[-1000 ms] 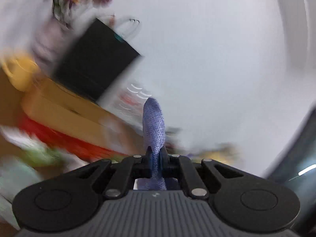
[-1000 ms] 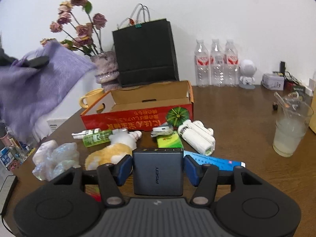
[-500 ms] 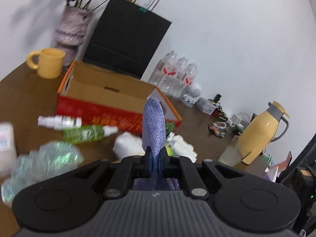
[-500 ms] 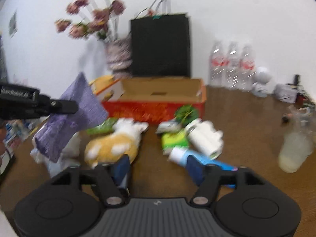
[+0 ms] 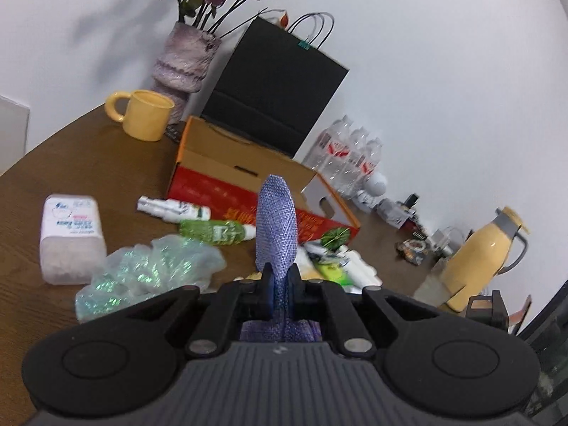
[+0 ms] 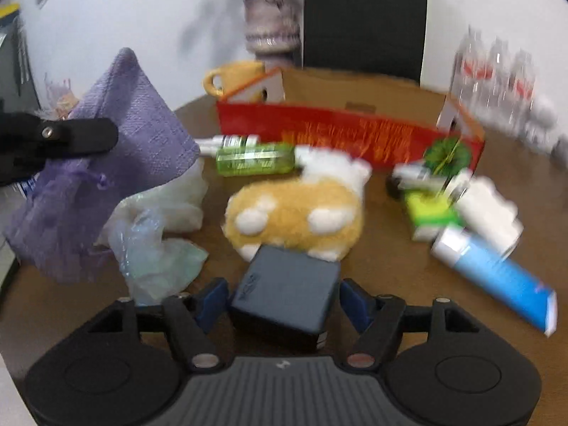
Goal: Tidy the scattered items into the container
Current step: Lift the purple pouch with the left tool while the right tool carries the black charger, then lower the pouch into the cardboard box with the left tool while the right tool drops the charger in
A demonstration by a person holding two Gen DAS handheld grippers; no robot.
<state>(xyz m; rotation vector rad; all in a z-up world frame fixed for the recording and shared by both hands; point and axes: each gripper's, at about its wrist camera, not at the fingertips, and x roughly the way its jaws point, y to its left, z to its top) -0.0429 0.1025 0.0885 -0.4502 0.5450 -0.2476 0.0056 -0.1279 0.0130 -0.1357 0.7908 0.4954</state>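
Note:
My left gripper is shut on a purple woven pouch, held above the table; the pouch also shows at the left of the right wrist view. The open red and orange cardboard box stands beyond it, also in the right wrist view. My right gripper is open around a dark blue block that rests tilted on the table between its fingers, apart from both pads. A plush toy, green bottle, blue tube and crumpled plastic bag lie scattered.
A yellow mug, vase of flowers and black paper bag stand behind the box. Water bottles and a yellow jug are at the right. A white tissue pack lies at the left.
My right gripper has opened and the dark blue block now sits loose and tilted between its fingers. My left gripper has swung down toward the table with the pouch.

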